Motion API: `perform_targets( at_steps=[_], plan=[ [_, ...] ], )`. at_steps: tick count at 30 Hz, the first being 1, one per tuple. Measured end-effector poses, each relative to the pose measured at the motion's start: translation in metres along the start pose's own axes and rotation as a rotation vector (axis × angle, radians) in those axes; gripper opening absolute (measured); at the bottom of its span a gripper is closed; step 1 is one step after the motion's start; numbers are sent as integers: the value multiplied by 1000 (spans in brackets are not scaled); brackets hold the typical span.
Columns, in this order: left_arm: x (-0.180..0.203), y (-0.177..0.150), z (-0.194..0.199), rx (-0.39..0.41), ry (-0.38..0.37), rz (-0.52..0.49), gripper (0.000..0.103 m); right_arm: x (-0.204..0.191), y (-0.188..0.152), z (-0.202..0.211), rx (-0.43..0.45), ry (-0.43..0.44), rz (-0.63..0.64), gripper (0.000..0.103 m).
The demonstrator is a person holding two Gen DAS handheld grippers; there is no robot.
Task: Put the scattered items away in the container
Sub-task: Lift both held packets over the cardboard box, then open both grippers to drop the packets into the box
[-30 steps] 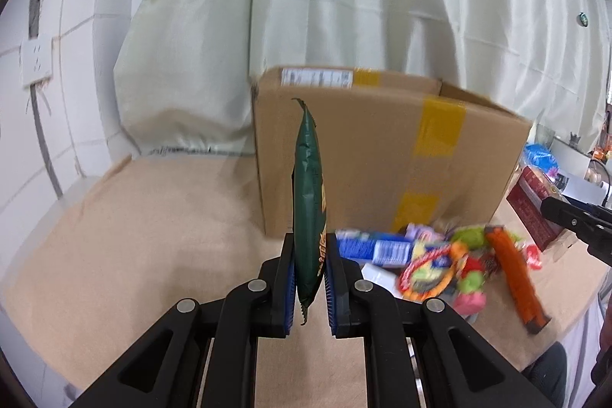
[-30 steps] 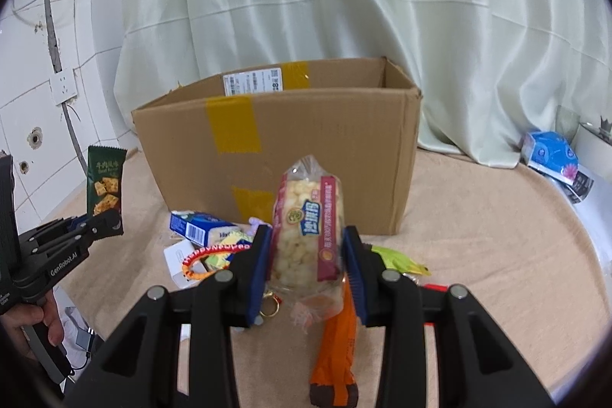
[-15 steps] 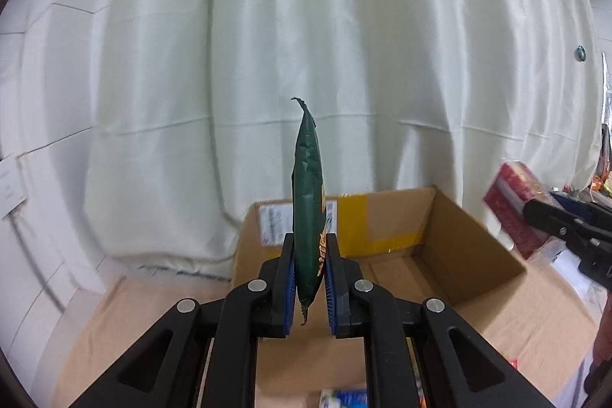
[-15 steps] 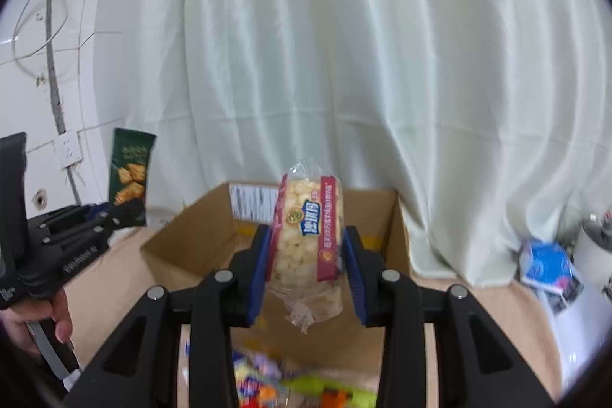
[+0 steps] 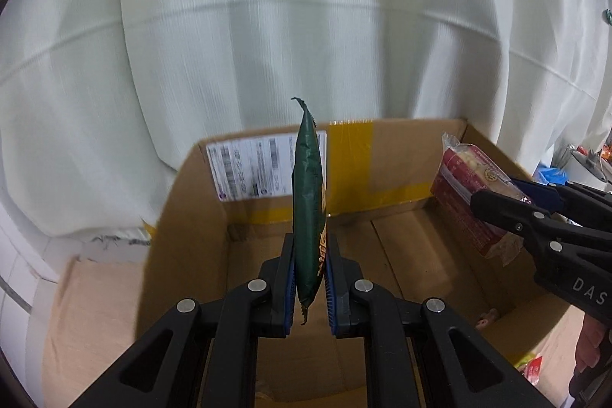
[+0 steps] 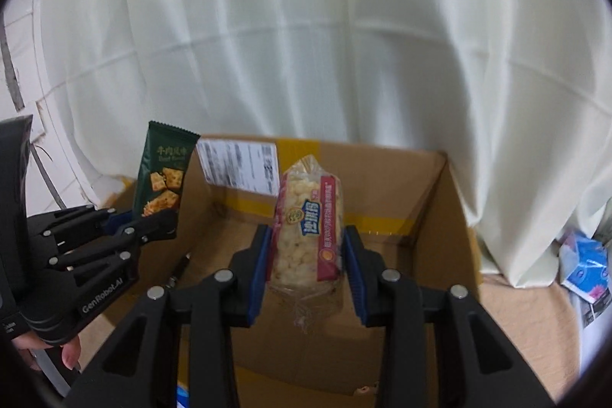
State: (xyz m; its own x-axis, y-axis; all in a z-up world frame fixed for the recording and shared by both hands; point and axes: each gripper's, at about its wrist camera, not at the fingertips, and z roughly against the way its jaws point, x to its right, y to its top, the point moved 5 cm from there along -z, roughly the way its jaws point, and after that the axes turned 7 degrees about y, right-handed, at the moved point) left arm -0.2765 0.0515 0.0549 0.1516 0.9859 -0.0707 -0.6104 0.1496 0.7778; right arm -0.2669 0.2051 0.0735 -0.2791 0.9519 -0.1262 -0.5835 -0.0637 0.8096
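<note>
Pale curtain (image 5: 306, 25) is hanging behind a tan-covered table (image 6: 516, 312), open cardboard box (image 5: 382, 148) sitting on it, floor mostly bare. Left gripper (image 5: 310, 278) is clamping the green snack packet (image 5: 308, 201) upright, right gripper (image 6: 308, 266) is clamping the puffed-rice pack (image 6: 306, 236); both are hanging over the box opening, apart from its walls.

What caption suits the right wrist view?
Right gripper holds a puffed-snack pack above the open cardboard box.
</note>
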Motion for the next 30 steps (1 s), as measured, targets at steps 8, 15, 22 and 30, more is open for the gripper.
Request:
perform_targets(
  at_steps=[8,15,22,30],
  plan=[
    [1,-8,-12,-8,-3,1,14,15,-7,-18,-23,2,-35,42],
    [2,-7,-10,-1,5,-1,14,15,-3,-16,-15,6,-44,42],
    [1,-4,2,32,27,-5,15,14,-2,-5,11,-7,-25,59],
    [8,-4,3,2,54,-23,24,20,2,23,65,-38,-35,103]
  ],
)
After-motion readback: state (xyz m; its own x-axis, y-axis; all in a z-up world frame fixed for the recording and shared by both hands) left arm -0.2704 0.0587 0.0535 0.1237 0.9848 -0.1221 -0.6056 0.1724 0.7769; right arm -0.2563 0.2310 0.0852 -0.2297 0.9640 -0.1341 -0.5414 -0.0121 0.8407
